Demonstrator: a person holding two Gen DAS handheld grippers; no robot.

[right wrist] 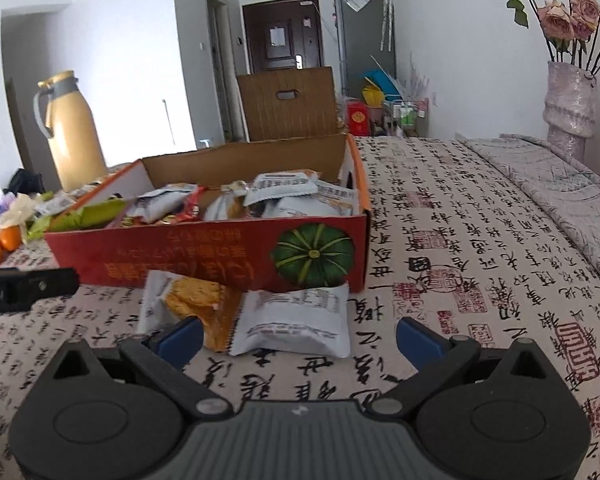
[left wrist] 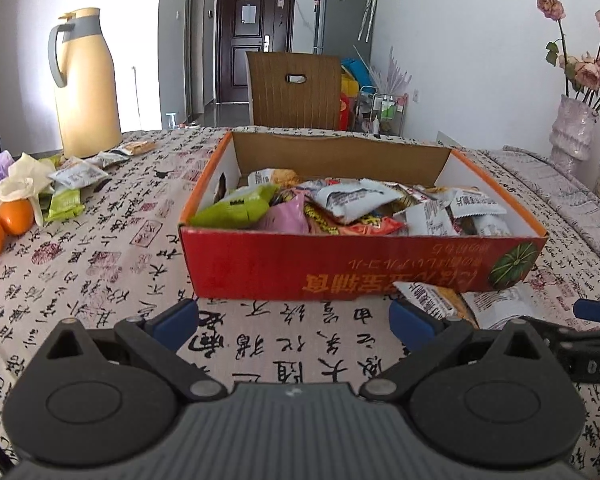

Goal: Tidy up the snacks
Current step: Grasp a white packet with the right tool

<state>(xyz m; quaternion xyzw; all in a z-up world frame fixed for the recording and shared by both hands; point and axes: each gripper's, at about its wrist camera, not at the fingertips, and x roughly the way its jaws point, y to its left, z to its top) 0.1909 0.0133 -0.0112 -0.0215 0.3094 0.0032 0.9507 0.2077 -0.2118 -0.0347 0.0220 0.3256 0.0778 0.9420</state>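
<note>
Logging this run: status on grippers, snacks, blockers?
Left gripper open, empty. Right gripper open, empty, facing two packets on the tablecloth before the box. More packets loose by the jug. Nothing in the way.

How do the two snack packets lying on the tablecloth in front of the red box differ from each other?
The left packet is white with a large orange panel; the right packet is almost all white with grey print. The left packet looks crumpled and lies partly under the right packet's edge; the right packet lies flatter and on top. The right packet sits between the open right tongs; the left packet is nearer their left finger. Both lie outside the red box.
</note>
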